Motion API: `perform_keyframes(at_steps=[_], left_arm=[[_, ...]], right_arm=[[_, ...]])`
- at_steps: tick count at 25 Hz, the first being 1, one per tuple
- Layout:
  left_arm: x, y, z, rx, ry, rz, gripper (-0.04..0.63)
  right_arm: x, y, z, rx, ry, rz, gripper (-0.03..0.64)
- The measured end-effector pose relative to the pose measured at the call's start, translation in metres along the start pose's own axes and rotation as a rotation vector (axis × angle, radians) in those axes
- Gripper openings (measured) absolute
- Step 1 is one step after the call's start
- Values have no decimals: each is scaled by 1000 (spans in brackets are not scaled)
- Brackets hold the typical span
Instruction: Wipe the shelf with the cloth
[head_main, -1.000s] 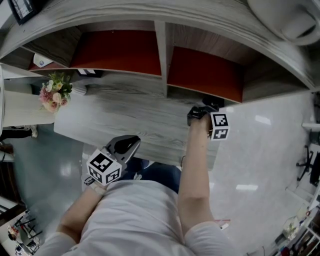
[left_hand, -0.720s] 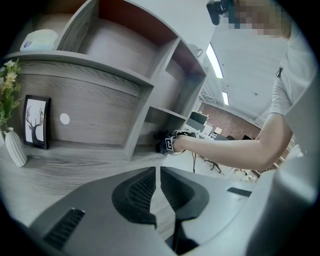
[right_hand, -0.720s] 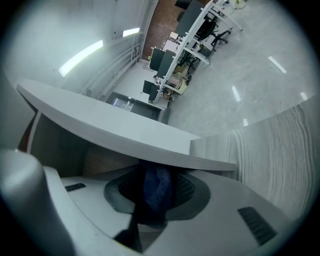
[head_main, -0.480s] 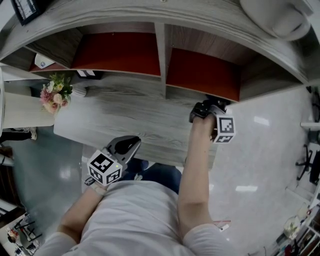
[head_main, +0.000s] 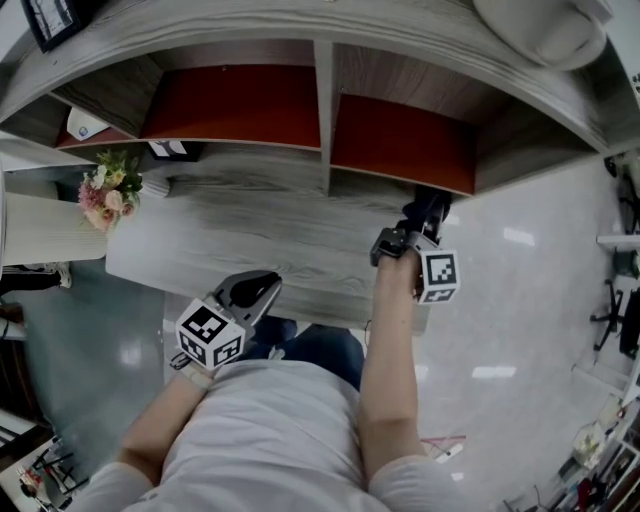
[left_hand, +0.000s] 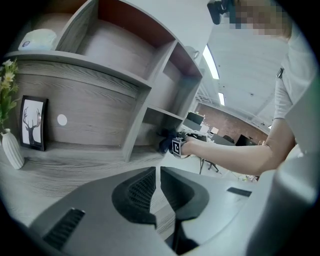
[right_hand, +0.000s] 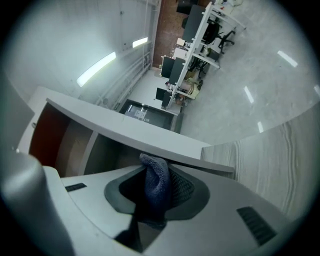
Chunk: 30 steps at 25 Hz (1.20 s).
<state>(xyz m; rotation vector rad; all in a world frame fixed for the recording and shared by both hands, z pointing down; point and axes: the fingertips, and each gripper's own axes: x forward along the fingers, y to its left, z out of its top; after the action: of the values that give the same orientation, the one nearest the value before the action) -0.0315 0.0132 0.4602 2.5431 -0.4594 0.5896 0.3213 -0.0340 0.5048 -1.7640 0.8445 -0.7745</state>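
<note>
Cloth (right_hand: 152, 192), dark blue knit, bunched upright, is clamped in my right gripper (right_hand: 157, 175), whose jaws just tightened; it's lifted higher since. My left gripper (left_hand: 159, 187) is closed, empty.

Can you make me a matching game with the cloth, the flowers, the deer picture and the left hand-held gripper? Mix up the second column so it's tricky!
Things:
1. cloth
2. flowers
3. deer picture
4. left hand-held gripper

Clues:
A. black-framed, standing upright
B. jaws together, nothing between them
C. dark blue
D. pink

Right pairs: 1-C, 2-D, 3-A, 4-B.
</note>
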Motion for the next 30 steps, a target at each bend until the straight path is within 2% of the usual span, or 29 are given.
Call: perform_keyframes(at_steps=[5, 10, 14, 22, 30], left_arm=[[1, 3, 8, 5, -10, -29, 18], [7, 5, 25, 9, -36, -63, 18], [10, 4, 41, 14, -63, -94, 18], [3, -7, 65, 31, -98, -164, 17], [-18, -21, 95, 80, -174, -207, 17]], right_arm=[[-31, 16, -20, -203, 142, 25, 100], [-61, 58, -43, -433, 269, 103, 100], [-88, 89, -64, -576, 356, 169, 100], [-134, 145, -91, -882, 444, 301, 100], [-167, 188, -107, -1156, 447, 445, 101]])
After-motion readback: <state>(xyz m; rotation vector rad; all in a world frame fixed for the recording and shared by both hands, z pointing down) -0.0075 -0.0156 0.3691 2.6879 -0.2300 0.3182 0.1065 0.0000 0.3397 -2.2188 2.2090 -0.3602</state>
